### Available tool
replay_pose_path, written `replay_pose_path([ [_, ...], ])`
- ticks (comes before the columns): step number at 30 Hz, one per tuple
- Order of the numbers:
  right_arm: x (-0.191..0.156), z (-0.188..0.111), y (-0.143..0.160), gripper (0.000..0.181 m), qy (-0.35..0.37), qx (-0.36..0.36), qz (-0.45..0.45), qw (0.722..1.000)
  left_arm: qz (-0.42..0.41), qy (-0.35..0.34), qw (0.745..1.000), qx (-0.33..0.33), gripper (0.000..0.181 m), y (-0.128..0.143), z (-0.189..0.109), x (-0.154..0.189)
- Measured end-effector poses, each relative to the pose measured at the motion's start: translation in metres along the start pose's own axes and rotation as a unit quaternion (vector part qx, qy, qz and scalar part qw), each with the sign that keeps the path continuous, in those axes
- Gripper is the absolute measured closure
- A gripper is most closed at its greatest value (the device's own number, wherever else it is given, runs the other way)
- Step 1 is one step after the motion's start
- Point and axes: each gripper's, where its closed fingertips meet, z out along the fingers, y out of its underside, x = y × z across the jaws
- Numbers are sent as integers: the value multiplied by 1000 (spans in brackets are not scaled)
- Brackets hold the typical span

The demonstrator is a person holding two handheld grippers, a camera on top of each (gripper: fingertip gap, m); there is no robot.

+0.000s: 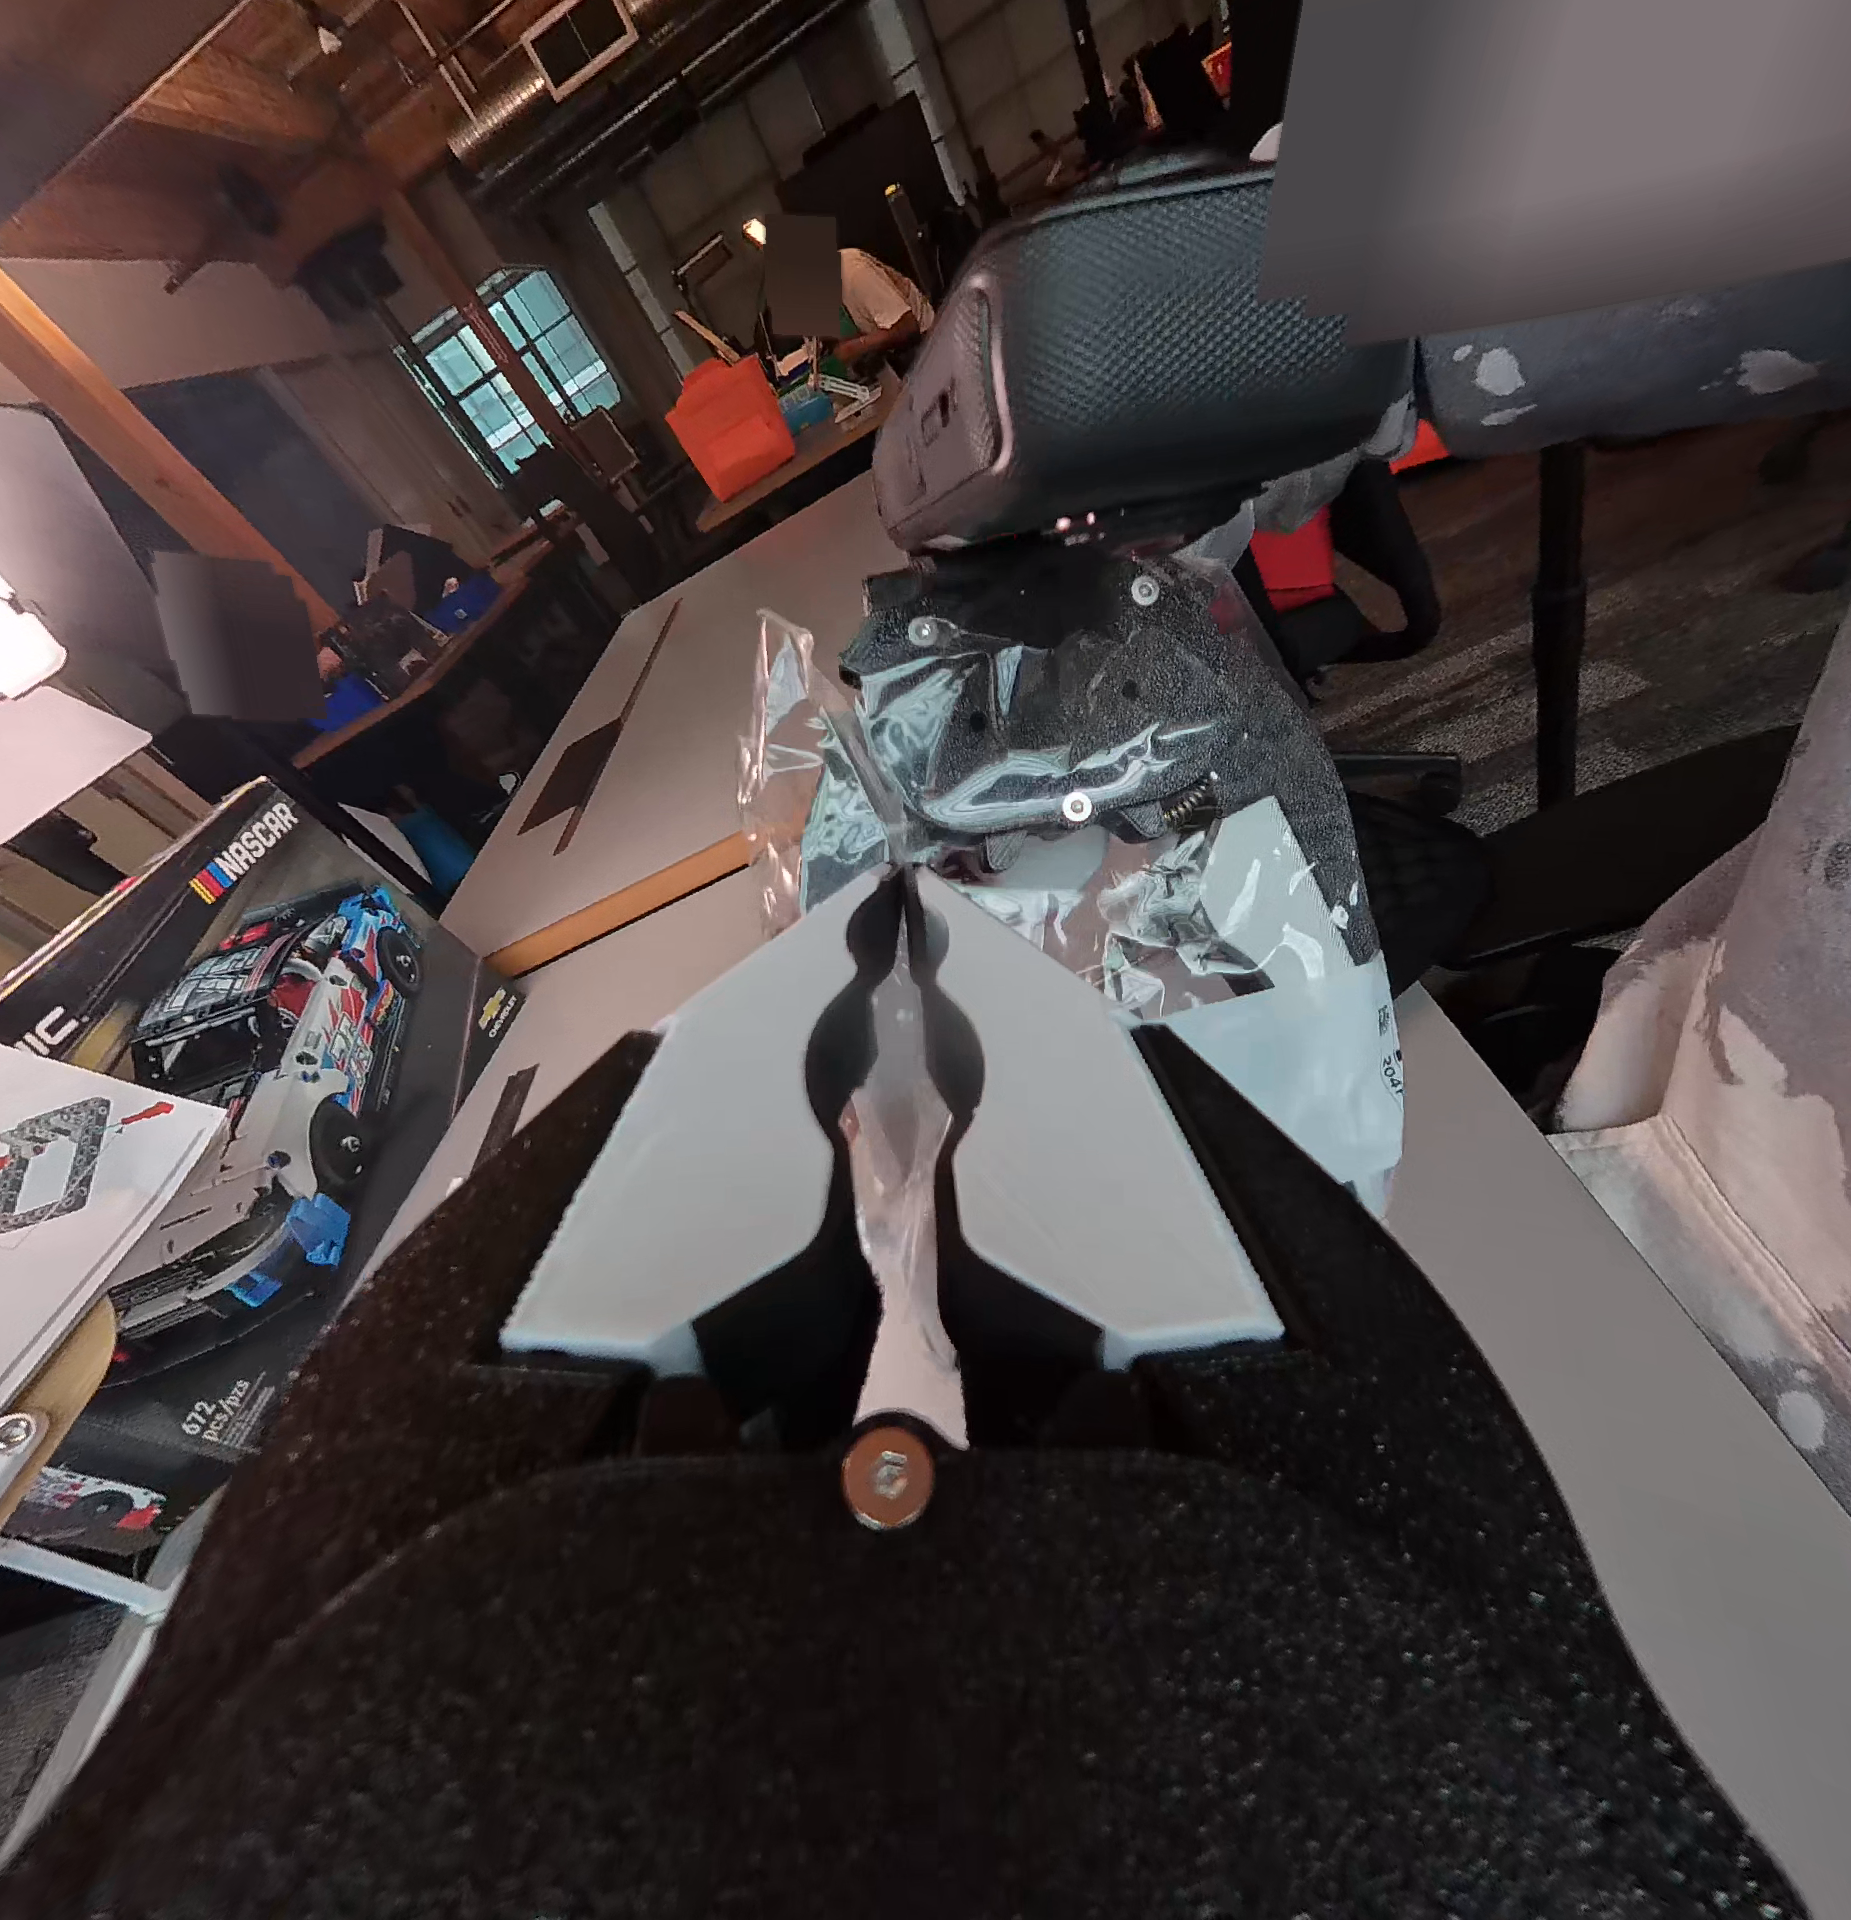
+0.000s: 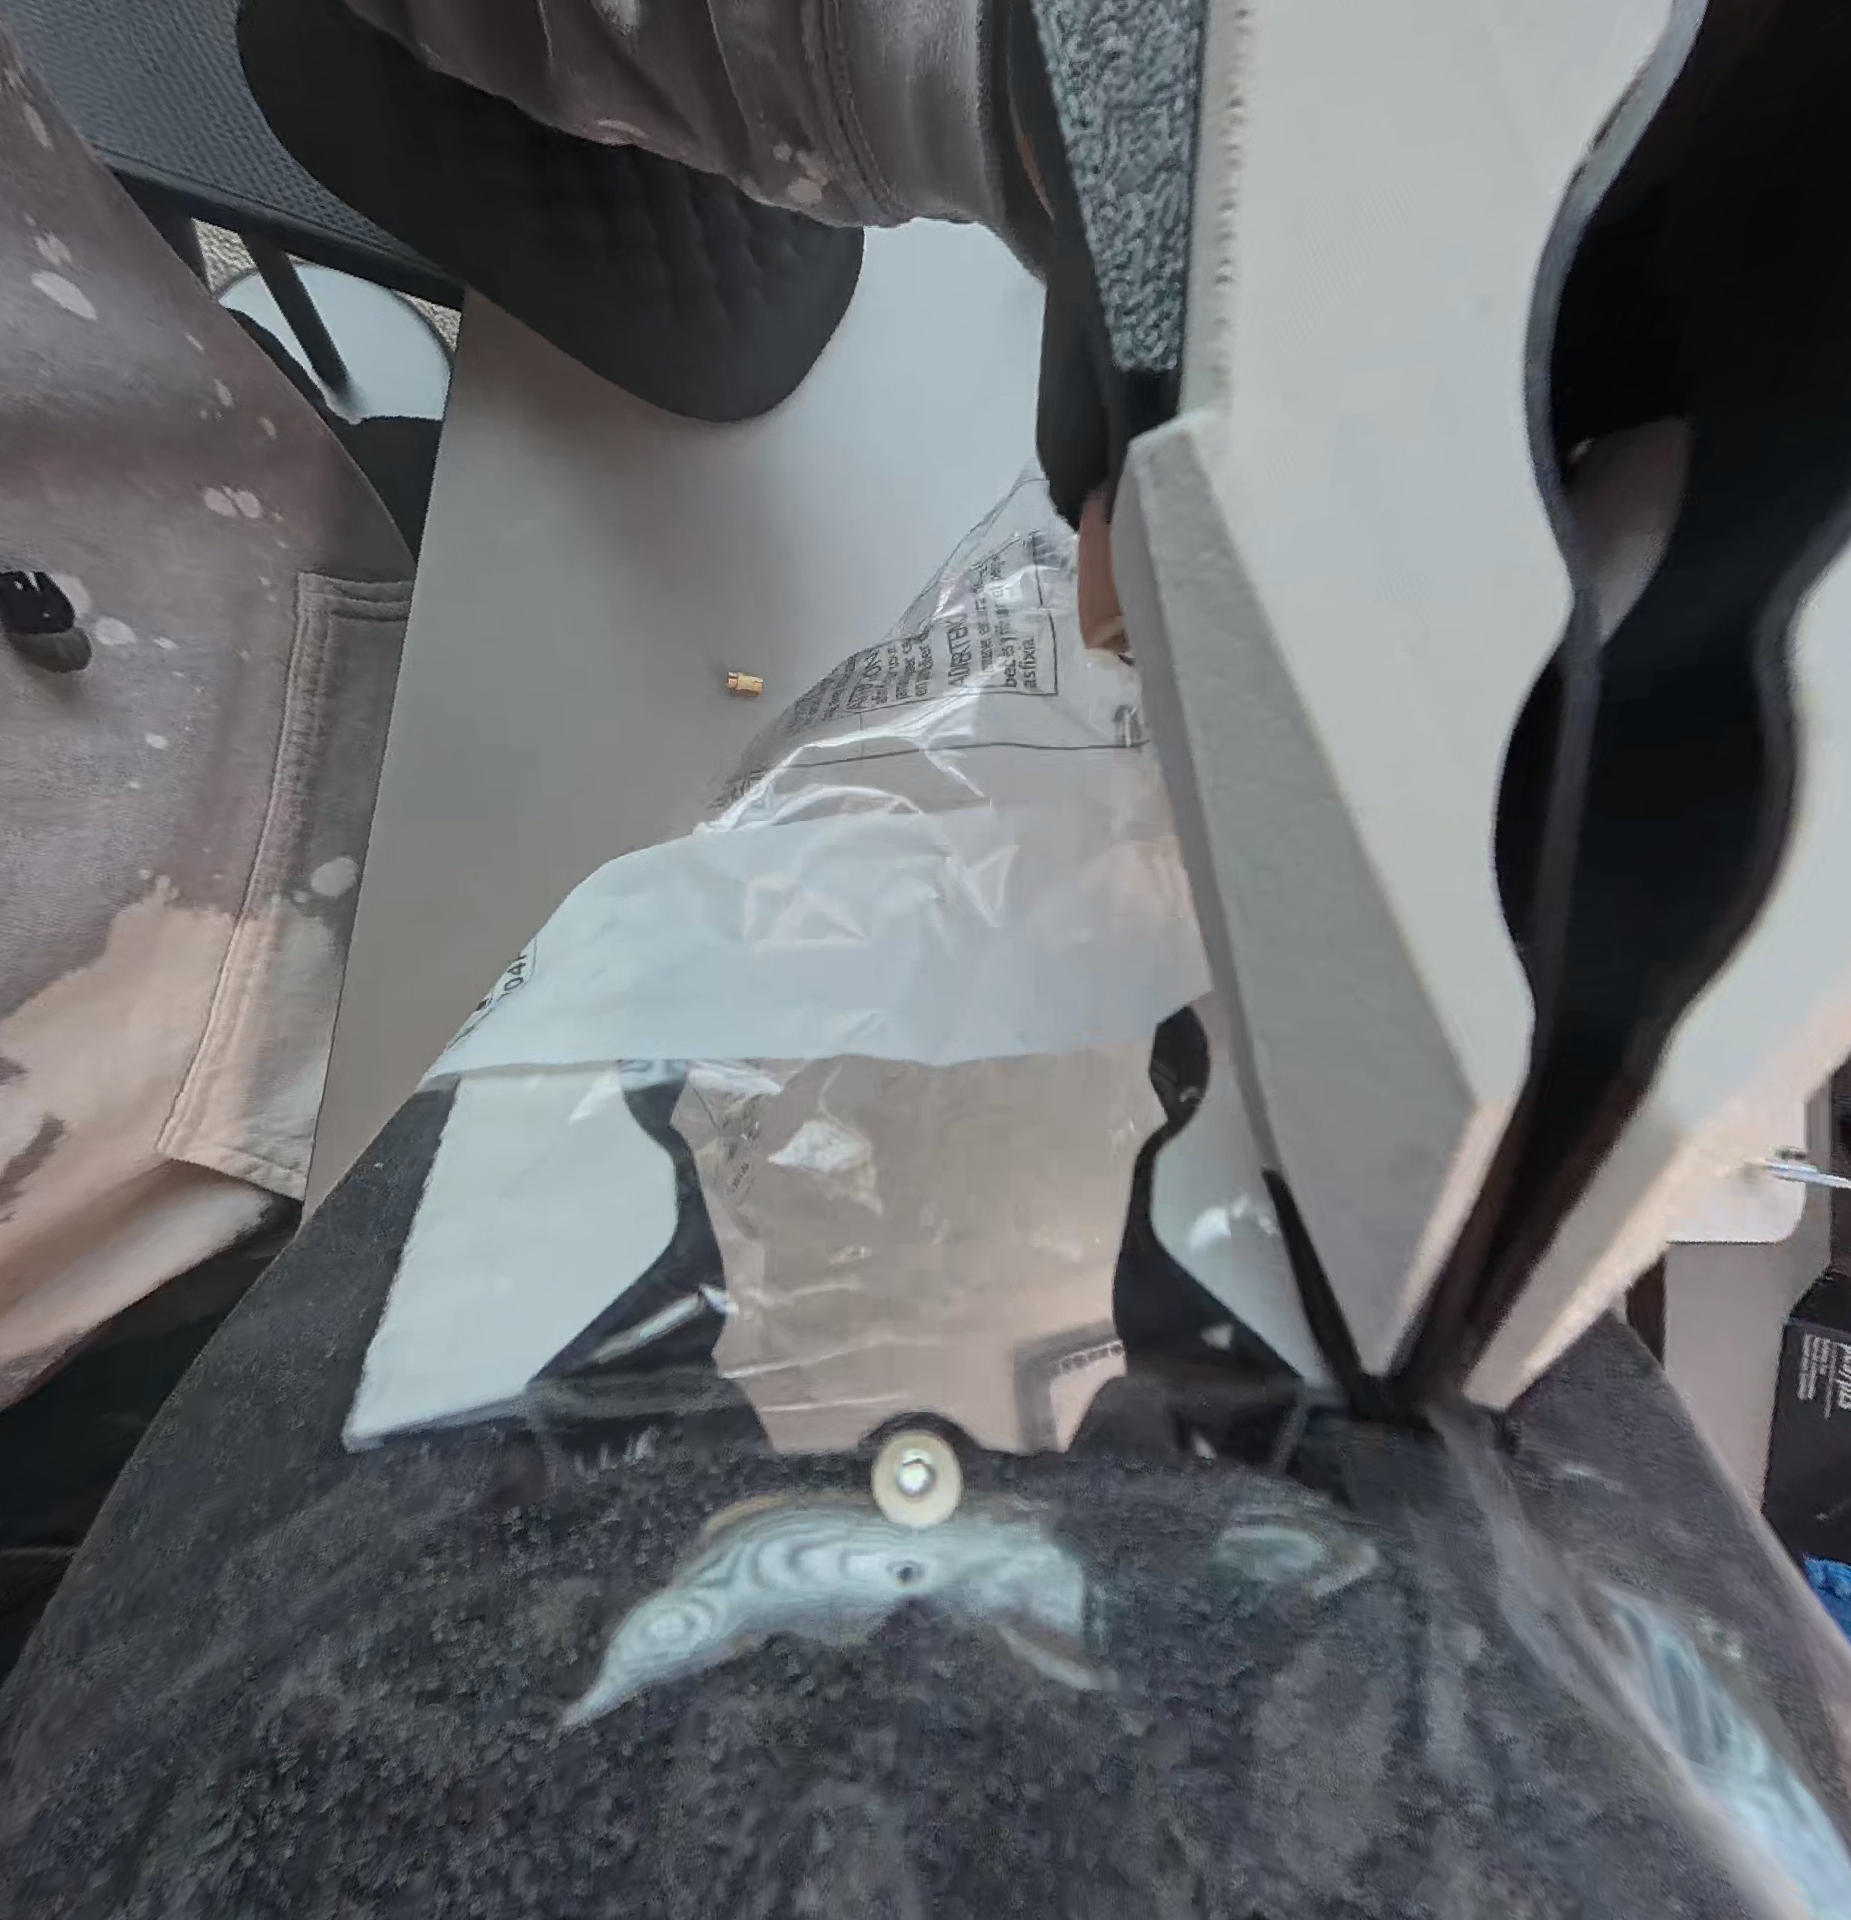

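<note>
Pinching the clear plastic bag (image 1: 905, 1132), the left hand-held gripper (image 1: 905, 904) is clenched; the right hand-held gripper (image 2: 900, 1195) seems released beneath it.

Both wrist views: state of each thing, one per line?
Left claw: shut on the bag's edge.
Right claw: open, bag draped over it.
Bag: clear plastic, crumpled, lifted off the table, white label inside.
Table: grey, bare where shown.
Brass part: lying loose on the table, outside the bag.
Box: toy car kit, closed, lying flat at the left.
Booklet: lying over the box's corner.
</note>
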Motion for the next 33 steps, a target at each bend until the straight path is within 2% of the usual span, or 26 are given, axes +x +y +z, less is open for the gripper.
replay_pose_path([
  [1,-1,-1,-1,89,-2,3,2,1000,-9,3,1000,1,181,1,0,1],
  [7,-2,-6,9,85,-6,-5,5,1000,-47,21,999,-5,181,11,-2,11],
  [10,4,-12,13,85,-4,-10,9,1000,-65,54,995,-50,181,29,-1,22],
  [12,7,-12,17,85,4,-23,1,1000,-46,26,997,-53,181,34,0,17],
  [14,4,-12,15,85,-7,-19,2,1000,-44,2,999,-27,180,24,-6,9],
  [16,0,-11,15,85,-16,-20,-9,1000,-54,-9,998,-13,171,18,-14,2],
  [19,-7,-7,16,86,-33,-33,-30,998,-64,-3,997,-39,153,23,-13,0],
  [21,-12,-4,19,86,-47,-46,-37,997,-71,10,996,-61,160,30,-9,4],
  [23,-10,-3,21,86,-44,-44,-39,997,-78,23,995,-57,181,31,-10,7],
  [27,-6,-4,20,86,-43,-28,-20,998,-86,8,994,-70,181,40,-9,5],
  [29,-5,-3,21,86,-40,-33,-26,998,-95,6,993,-66,166,41,-8,4],
  [33,-4,0,23,86,-43,-31,-22,998,-95,9,993,-72,174,44,-6,3],
])
